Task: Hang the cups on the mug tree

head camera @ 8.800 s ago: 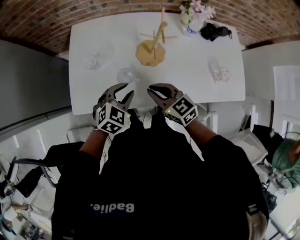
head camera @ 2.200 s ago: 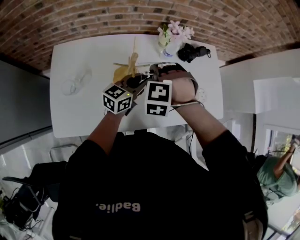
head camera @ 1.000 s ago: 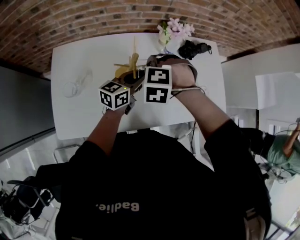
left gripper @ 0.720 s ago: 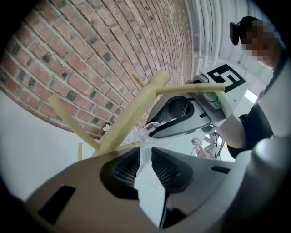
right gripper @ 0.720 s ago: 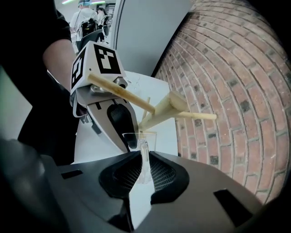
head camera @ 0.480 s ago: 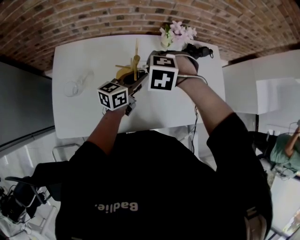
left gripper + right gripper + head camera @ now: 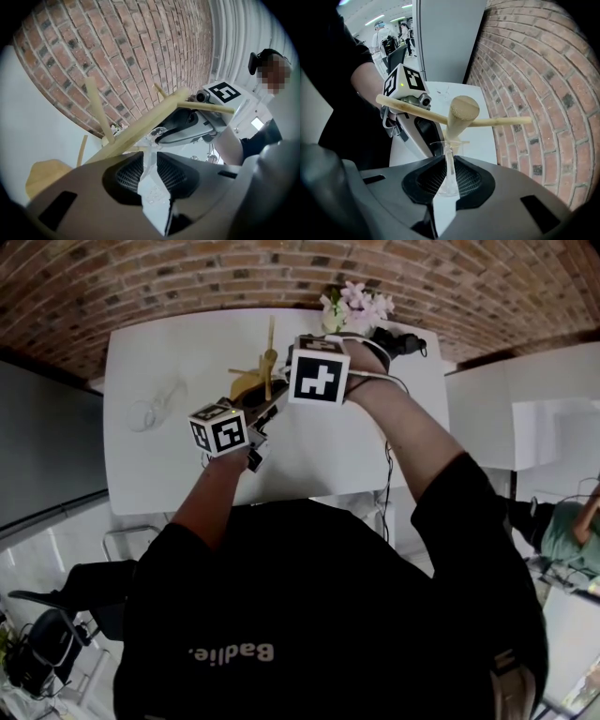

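Your right gripper (image 7: 449, 165) is clenched on the thin wall of a clear glass cup (image 7: 446, 147), which shows edge-on between the ribbed black pads (image 7: 433, 177). That wall runs along the jaws toward 12 o'clock in the right gripper view. Its far end sits just under the rounded top of the wooden mug tree (image 7: 462, 112). You cannot tell which way the cup's mouth faces. The cup is up in the air at the tree's crown, between both of your grippers. Your left gripper (image 7: 151, 161) meets it from the other side. Its jaws are opening, with a strip of the same glass between the pads and touching them.

In the left gripper view the pale trunk (image 7: 140, 131) slants from 7 to 1 o'clock across the jaws. One peg (image 7: 213, 108) lies over your right gripper. In the right gripper view a long peg (image 7: 497, 122) crosses from 9 to 3 o'clock just above the cup, passing over the left gripper's camera.

From the head view, the tree stands at the far middle of the smooth white table (image 7: 169, 474) on a flat tan base (image 7: 240, 386). A second clear cup (image 7: 150, 412) sits at the tree's 9 o'clock, well apart. Pink flowers (image 7: 356, 304) stand at its 2 o'clock, with a black bundle (image 7: 405, 339) just beside them at their 3 o'clock. A rough red brick wall (image 7: 187, 277) runs behind the table.
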